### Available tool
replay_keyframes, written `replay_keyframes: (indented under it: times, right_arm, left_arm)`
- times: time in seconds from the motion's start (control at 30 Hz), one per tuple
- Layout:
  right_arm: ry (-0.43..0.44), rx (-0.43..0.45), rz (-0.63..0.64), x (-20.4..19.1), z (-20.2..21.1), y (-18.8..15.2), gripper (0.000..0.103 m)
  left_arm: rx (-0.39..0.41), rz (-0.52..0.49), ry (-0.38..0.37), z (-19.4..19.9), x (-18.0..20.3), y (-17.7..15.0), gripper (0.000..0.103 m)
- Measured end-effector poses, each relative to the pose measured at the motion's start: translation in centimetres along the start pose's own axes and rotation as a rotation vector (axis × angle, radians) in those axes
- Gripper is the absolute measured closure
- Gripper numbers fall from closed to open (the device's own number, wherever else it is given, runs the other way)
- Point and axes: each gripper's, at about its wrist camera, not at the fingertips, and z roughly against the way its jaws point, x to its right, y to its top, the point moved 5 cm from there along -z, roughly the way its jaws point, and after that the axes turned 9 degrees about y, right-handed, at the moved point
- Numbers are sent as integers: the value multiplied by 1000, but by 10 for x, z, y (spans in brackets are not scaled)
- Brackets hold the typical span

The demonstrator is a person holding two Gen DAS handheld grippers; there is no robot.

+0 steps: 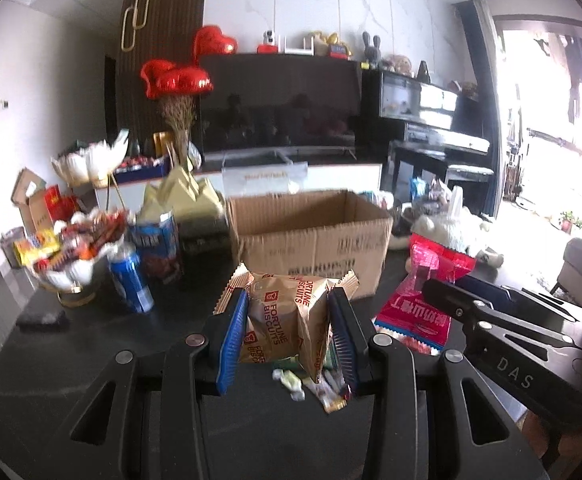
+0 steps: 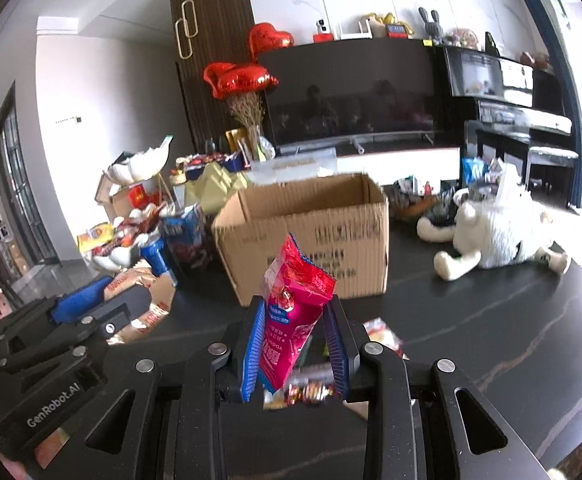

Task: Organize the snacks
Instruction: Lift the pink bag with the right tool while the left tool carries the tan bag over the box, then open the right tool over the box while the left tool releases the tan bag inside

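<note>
A: Your left gripper [image 1: 287, 312] clamps the tan Fortune Biscuits foil packet [image 1: 281, 312]; your right gripper [image 2: 295, 334] pinches the pink foil snack pouch [image 2: 291, 320]. Both are held clear of the dark table [image 2: 491, 320].

B: Next, I'd judge?

A: Carry both over the near wall of the open brown cardboard box [image 1: 311, 240], then let go. Cans crowd its left side; the space above it is free.

box [image 1: 311, 236] behind biscuit pack [image 1: 287, 316]; cans [image 1: 131, 280] left; plush toy [image 2: 499, 232] right
</note>
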Motion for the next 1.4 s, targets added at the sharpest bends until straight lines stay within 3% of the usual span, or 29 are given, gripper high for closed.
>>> replay_keyframes:
  times: [0.23,0.43,1.0,1.4]
  right_arm:
    - [-12,14,-9,5,-15,32,72]
    - [-25,26,16,10,-29,65,72]
    - [-18,-84,12,34,-100,123,72]
    - [-21,-163,-19,65,-154,133,72]
  left_arm:
    - [51,-8,23,-8,-1,34,62]
    - [34,14,22,-32,-5,61,62]
    - [-100,26,-19,-117,0,118,62]
    - [-254,53,-35,-193,10,114,61]
